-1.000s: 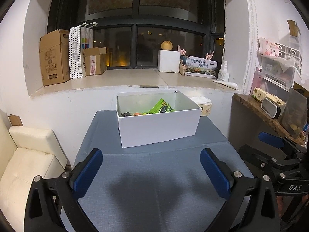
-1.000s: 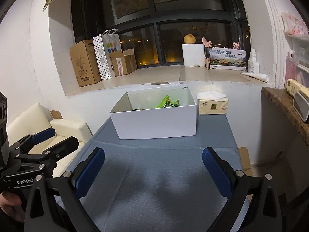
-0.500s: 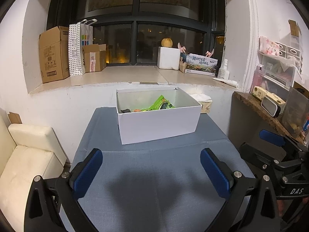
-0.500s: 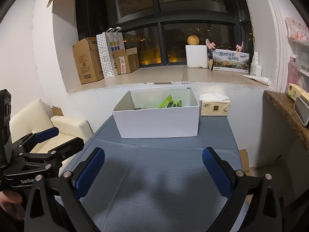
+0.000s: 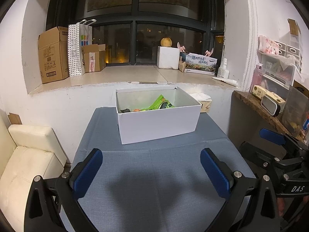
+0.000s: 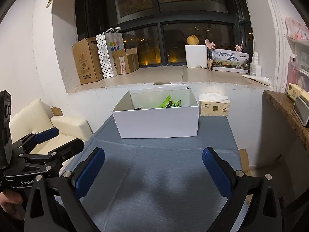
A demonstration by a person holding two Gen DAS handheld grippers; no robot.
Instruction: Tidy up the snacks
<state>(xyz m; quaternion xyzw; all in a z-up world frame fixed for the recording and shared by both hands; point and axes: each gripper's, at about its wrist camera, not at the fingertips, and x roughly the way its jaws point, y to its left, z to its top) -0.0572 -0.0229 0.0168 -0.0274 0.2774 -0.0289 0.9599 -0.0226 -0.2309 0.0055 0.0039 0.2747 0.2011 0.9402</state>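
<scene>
Both cameras have risen slightly since a second ago, showing more of the white box (image 5: pixel 157 123) at frame centre, green snack packets (image 5: pixel 160 105) inside; left gripper (image 5: pixel 150 167) and right gripper (image 6: pixel 153 167) spread, empty, so sorting looks finished.

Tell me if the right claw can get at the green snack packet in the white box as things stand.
Probably yes. The right claw is open and empty, the blue cloth between it and the white box is bare, and the box has no lid. The green snack packet sits behind the front wall, so come in from above.
</scene>
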